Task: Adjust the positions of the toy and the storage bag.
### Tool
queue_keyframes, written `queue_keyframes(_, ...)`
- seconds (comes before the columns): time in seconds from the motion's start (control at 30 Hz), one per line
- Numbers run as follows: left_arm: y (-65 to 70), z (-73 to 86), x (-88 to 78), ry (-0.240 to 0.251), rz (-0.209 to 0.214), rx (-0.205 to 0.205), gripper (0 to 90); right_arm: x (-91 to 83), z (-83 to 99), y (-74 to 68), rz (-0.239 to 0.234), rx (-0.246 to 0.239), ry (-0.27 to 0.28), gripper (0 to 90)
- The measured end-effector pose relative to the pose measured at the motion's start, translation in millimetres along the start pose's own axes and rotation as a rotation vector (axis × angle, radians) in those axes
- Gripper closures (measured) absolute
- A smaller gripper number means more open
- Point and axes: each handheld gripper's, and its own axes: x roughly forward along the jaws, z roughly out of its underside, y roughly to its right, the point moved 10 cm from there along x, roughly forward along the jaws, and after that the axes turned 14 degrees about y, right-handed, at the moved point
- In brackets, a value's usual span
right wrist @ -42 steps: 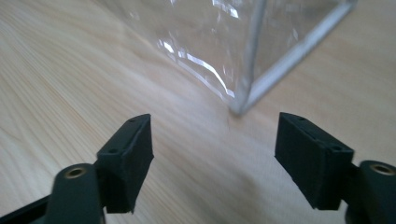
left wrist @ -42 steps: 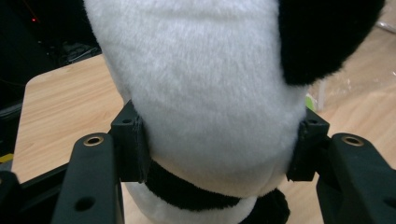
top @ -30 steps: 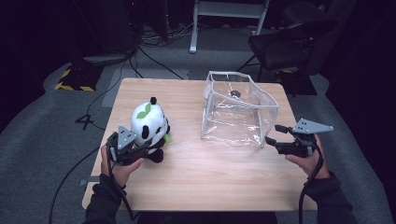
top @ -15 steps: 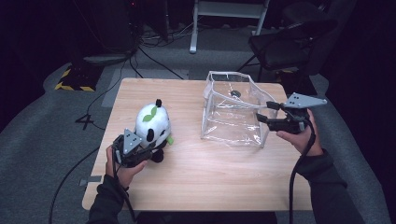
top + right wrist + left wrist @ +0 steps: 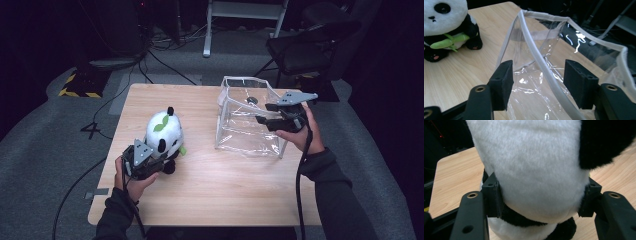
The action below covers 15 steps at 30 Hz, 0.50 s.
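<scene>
Dark floor surrounds the wooden table (image 5: pixel 210 200). Right gripper (image 5: pixel 537 82) has been closing, its jaws straddling the clear bag's (image 5: pixel 245 132) near rim, not yet pinching. Left gripper (image 5: pixel 540 195) squeezes the panda toy (image 5: pixel 162 132), well left of the bag.

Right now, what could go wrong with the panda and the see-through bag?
The left claw squeezes the soft panda around its middle; plush gives, so it might slip when lifted. The right claw has been closing around the clear bag's thin rim without pinching it yet; the floppy rim could slide out, or the bag's mouth could sag shut.
</scene>
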Motion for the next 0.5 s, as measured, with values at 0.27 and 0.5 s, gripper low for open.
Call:
queue_keyframes(0.27, -0.2, 0.9, 0.8, 0.003, 0.005, -0.004, 37.1, 16.0, 12.8, 0.2, -0.019, 0.002, -0.036, 56.5)
queue_keyframes(0.5, 0.9, 1.6, 1.0, -0.004, 0.007, -0.002, 36.6, 20.1, 7.4, -15.5, -0.077, -0.041, -0.012, 83.4)
